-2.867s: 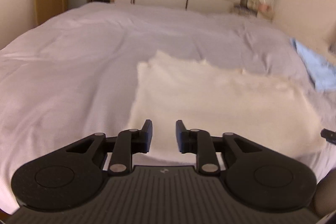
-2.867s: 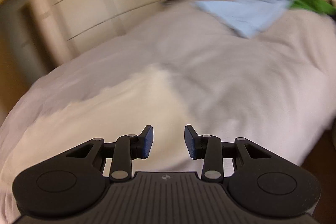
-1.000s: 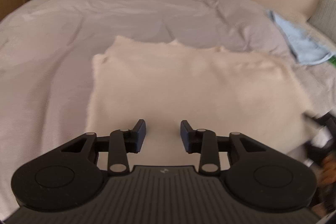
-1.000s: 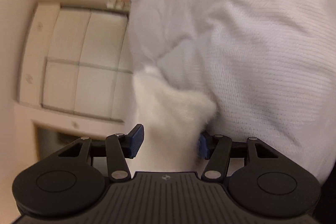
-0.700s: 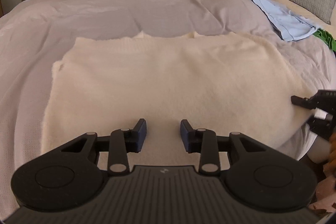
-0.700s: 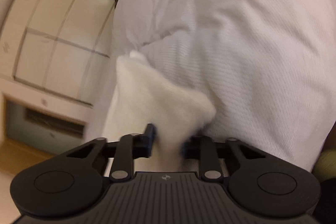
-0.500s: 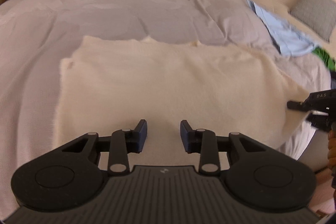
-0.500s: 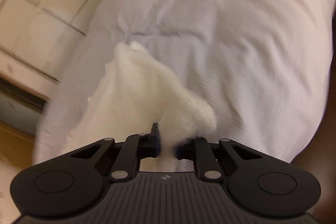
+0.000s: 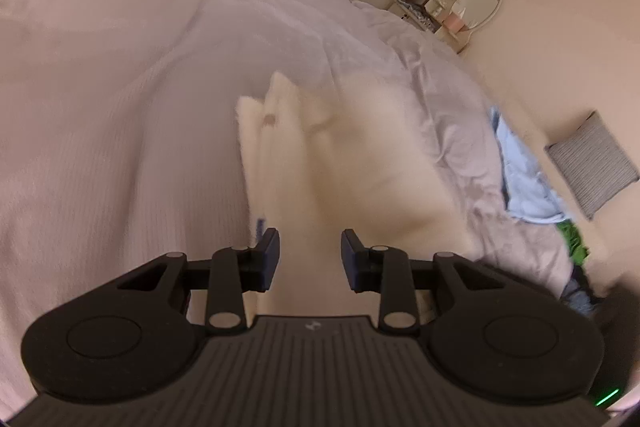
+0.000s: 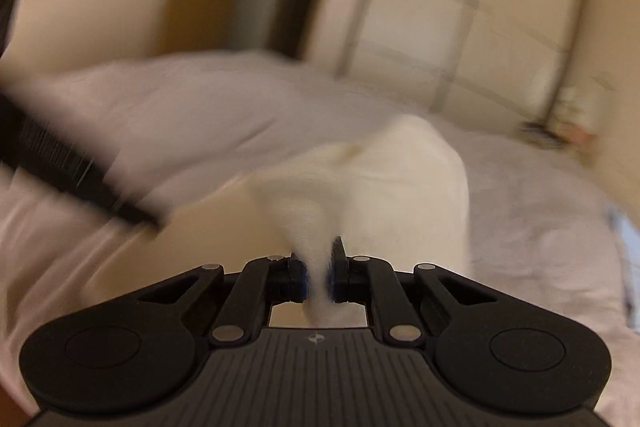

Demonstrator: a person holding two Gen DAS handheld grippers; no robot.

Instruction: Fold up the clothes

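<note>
Fluffy cream-white knitted garment (image 10: pixel 404 187) lay mid-frame on the pale lilac bedspread (image 9: pixel 120 107), one bunched corner lifted. Right gripper (image 10: pixel 318 277) clenched on that corner, low centre. Left gripper (image 9: pixel 310 259) hovered released above the fabric, pads apart. Light-blue cloth (image 9: pixel 524 183) and grey striped cushion (image 9: pixel 592 163) sat at right.

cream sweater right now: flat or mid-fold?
Mid-fold: the cream sweater is doubled over on the bed, one end pinched and lifted by the right gripper.
</note>
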